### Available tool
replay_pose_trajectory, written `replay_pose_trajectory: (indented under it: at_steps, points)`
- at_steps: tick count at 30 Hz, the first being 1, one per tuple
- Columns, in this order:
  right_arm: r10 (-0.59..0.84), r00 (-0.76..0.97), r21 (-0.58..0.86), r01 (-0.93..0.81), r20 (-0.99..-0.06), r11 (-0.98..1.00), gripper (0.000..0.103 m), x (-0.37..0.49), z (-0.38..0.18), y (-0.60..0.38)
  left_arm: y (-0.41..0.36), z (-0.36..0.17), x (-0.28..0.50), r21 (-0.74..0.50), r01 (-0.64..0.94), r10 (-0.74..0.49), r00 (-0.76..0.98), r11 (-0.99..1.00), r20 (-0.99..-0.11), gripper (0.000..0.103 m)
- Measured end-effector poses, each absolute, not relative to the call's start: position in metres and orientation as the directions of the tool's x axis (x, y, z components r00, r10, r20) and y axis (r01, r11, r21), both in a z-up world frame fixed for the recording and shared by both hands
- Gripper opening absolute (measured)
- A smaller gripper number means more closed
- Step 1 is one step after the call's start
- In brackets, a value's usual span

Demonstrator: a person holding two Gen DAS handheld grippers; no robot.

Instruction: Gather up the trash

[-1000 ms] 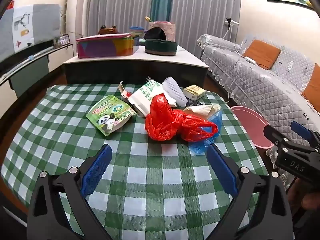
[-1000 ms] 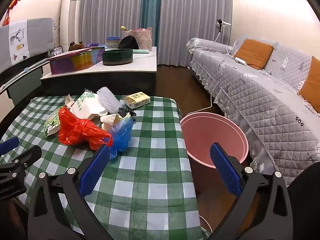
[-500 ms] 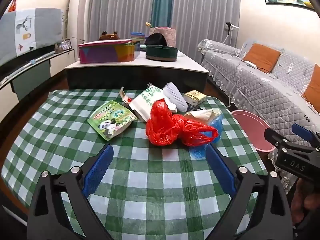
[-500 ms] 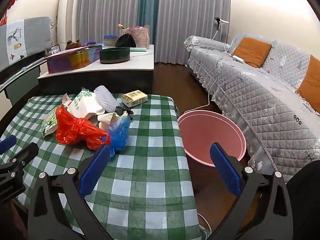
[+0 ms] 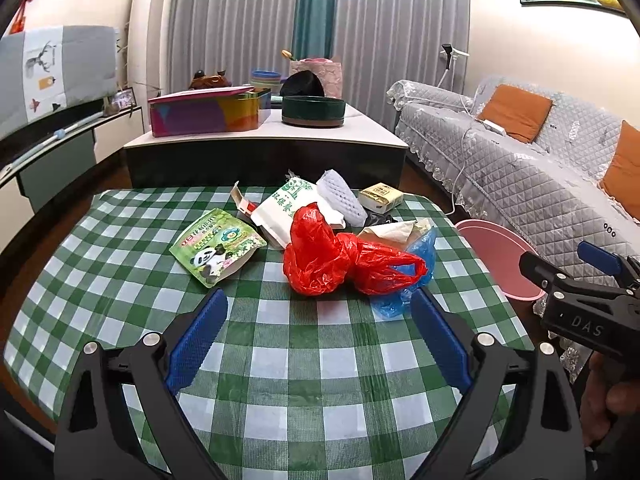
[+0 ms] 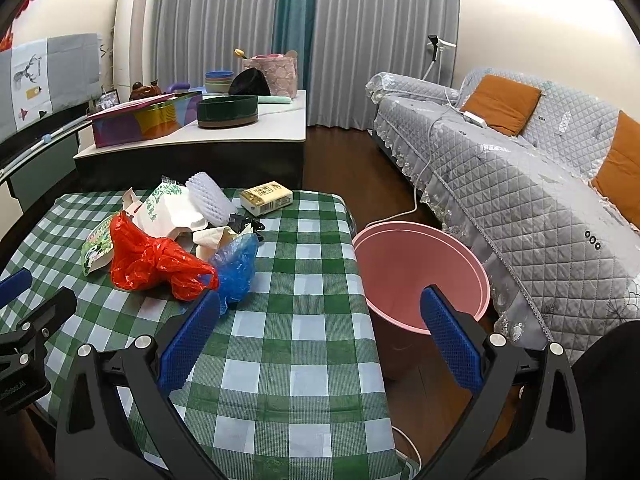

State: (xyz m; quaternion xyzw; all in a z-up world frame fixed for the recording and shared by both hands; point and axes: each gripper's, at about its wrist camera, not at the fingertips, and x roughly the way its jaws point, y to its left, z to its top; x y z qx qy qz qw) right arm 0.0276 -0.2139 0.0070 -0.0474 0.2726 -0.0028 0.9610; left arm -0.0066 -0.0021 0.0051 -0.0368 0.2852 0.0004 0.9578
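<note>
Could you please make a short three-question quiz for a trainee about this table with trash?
1. True or false: the left hand-held gripper is shut on the red plastic bag.
2. Where is the pink bin? A) on the table B) on the floor between table and sofa
3. Fill in: the blue bag touches the ___ bag.

Key: 1 false, both grippers, also the right hand-held gripper, are open and empty; 2 B; 3 red.
</note>
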Motion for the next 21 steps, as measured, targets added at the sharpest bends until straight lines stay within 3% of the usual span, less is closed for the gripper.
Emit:
replay_pose_trajectory:
  at_steps: [21]
  points:
    - [-0.03,0.852,-0.095,-0.023,-0.523,0.995,0.098,0.0282,0.0089,-0.2134,-0.0034,0.0057,-0.0064,-0.069,-0.02,-0.021,0.84,0.997,-0.543,0.09]
